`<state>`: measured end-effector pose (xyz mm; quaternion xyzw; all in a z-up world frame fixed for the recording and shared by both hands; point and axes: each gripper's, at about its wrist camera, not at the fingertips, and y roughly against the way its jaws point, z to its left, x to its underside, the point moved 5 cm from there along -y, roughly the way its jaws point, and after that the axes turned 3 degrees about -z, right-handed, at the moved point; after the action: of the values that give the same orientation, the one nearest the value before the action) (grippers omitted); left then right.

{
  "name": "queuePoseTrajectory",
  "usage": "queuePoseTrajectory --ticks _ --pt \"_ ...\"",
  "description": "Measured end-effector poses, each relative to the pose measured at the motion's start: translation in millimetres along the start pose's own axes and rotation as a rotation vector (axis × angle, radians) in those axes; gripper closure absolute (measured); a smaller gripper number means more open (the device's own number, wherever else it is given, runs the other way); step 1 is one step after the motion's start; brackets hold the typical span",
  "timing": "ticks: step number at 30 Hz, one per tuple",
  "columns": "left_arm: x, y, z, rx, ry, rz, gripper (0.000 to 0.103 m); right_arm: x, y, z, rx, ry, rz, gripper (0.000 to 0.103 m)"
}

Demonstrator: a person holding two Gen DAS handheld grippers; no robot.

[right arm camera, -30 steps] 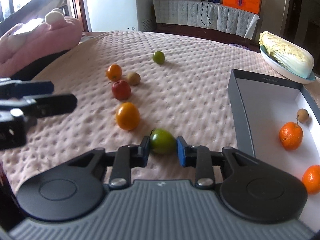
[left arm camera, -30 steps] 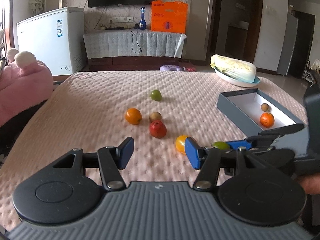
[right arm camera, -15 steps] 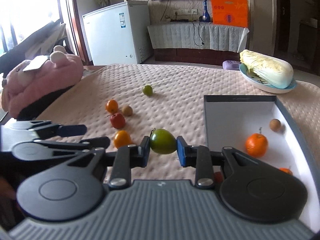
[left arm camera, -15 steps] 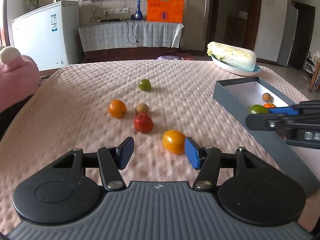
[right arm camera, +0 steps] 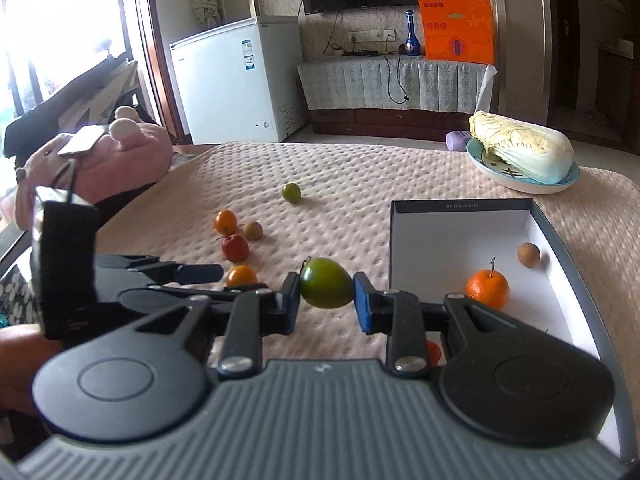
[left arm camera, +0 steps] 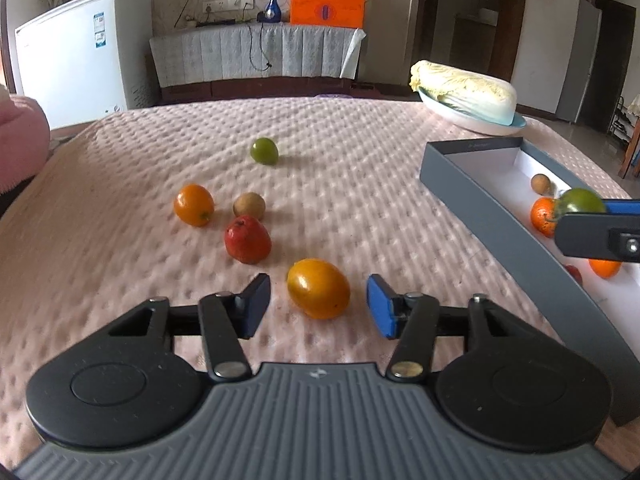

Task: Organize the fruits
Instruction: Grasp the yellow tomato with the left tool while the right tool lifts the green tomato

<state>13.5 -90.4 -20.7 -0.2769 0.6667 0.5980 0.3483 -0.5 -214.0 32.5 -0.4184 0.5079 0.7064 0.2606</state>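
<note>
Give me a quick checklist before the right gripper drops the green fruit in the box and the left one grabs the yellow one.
1. Right gripper holds the green fruit firmly between its jaws: ok.
2. Green fruit over the box: not ok, it hangs just left of the box's near wall.
3. Free landing room in the box: ok, white floor is bare beside the orange and the brown fruit.
4. Yellow fruit sits between the left gripper jaws: ok, jaws closing, not yet touching.
5. Red fruit clear of the left jaws: ok.

Small print on grey box (right arm camera: 460,205) rim, orange bag (right arm camera: 456,28) characters, freezer (right arm camera: 244,80) label: none legible.
</note>
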Motion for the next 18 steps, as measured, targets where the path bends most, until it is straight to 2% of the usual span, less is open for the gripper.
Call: queuePoseTrajectory --ticks 1,3,18 --pt "1 -1 0 0.005 0.004 0.006 0.058 0 0 0 -0.002 0.000 0.003 0.072" --pt "2 0 2 0.013 0.007 0.006 0.062 1 -1 0 -0.005 0.004 0.005 0.072" --pt "-5 23 12 0.005 -0.005 -0.046 0.063 4 -8 11 -0.020 0.021 0.024 0.071"
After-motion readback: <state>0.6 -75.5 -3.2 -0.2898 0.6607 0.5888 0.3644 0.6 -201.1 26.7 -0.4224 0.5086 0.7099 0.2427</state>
